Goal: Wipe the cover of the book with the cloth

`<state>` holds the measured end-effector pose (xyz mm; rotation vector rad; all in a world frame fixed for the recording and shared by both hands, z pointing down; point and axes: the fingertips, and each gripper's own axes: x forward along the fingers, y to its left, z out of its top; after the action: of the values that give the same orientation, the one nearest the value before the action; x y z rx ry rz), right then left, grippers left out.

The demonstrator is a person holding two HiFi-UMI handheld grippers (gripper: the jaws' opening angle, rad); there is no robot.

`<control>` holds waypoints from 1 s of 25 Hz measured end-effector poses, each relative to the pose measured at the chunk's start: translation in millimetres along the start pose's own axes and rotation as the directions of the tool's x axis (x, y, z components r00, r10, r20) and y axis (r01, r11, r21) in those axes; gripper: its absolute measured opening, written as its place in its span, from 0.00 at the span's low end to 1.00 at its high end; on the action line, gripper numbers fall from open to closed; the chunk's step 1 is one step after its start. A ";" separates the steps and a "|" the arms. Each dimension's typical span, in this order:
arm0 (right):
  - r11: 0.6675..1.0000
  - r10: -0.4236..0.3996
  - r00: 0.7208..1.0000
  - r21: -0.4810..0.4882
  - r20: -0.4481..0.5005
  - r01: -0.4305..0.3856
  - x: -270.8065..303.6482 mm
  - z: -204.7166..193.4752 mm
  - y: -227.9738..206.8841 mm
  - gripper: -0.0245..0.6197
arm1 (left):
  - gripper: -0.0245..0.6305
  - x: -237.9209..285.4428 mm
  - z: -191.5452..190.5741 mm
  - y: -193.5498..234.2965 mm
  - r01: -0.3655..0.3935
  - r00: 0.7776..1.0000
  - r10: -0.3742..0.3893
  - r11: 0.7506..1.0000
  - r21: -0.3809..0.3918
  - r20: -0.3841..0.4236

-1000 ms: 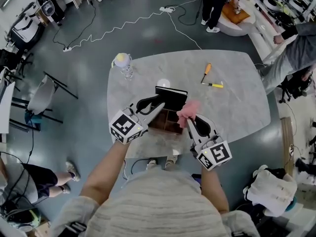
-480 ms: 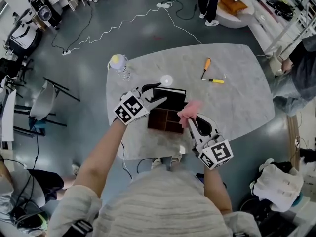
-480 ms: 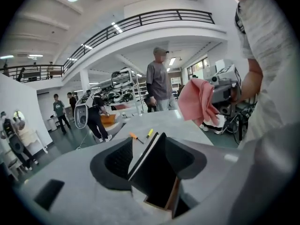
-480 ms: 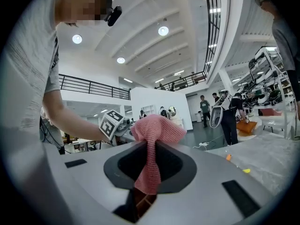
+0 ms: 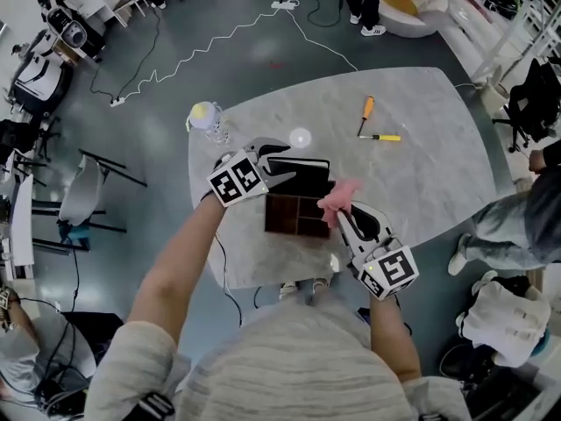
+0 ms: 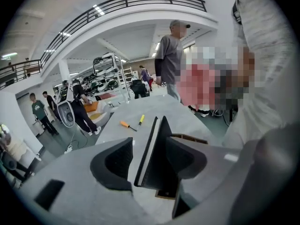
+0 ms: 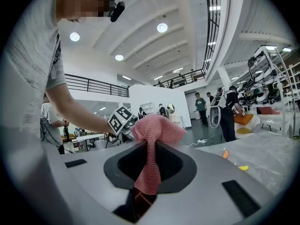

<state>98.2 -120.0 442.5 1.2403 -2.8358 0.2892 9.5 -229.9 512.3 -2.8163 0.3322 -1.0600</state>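
A black book [image 5: 307, 174] stands on edge at the far side of a brown divided wooden box [image 5: 296, 216] on the marble table [image 5: 421, 174]. My left gripper [image 5: 279, 161] is at the book's left end. Its jaws are opening, with the book [image 6: 161, 139] between them and a gap beside the left pad [image 6: 115, 161]. My right gripper [image 5: 344, 219] is at the box's right side, shut on a pink cloth [image 5: 338, 197]. In the right gripper view, the cloth [image 7: 152, 135] sticks up in a bunch from my right gripper [image 7: 149, 172].
An orange-handled screwdriver [image 5: 366, 112] and a yellow tool [image 5: 386, 137] lie far right on the table. A bottle with a yellow cap [image 5: 209, 117] stands at the far left corner, and a small white disc [image 5: 300, 137] lies behind the book. A person [image 5: 513, 226] walks past on the right.
My left gripper has moved away from me to the book's left end, and its jaws have spread wide. The right gripper has kept still with the cloth.
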 end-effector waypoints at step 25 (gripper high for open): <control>0.999 0.030 0.999 0.017 -0.032 -0.029 13.2 -10.8 -10.0 0.11 | 0.17 9.1 -23.1 -14.4 0.153 0.974 -0.179 0.972 -0.176 -0.141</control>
<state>95.9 -134.2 456.1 1.1861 -2.8321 0.3313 3.2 -218.8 538.0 -2.9555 0.2076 -1.3530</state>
